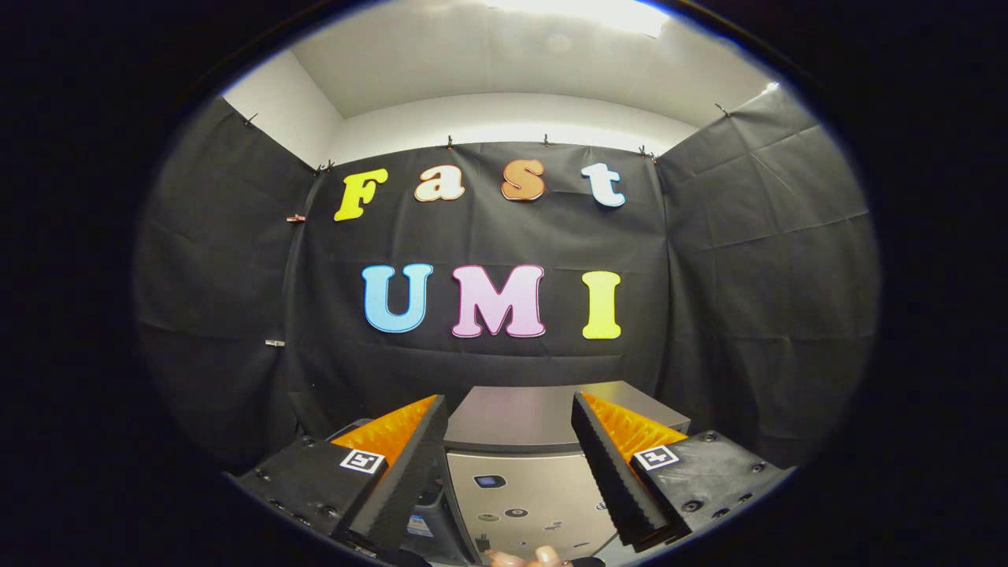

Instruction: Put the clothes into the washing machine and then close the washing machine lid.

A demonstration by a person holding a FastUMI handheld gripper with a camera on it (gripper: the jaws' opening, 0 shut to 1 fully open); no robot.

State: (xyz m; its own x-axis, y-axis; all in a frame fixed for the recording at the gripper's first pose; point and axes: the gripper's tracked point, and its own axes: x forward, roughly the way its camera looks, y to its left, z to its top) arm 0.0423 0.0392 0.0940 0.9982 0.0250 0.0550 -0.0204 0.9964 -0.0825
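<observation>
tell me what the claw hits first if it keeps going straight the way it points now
Probably the washing machine: its grey top and front panel sit between and just ahead of the open claw, whose fingers hold nothing. Depth is unclear; aimed higher, it would pass over to the black cloth wall.

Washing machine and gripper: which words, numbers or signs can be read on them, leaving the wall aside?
No text can be quoted.
On the washing machine: a small display and round marks on its front, too small to read.
On the gripper: a square marker on each side, a pattern without words. Its jaws stand open and empty, with the machine beyond them.
</observation>
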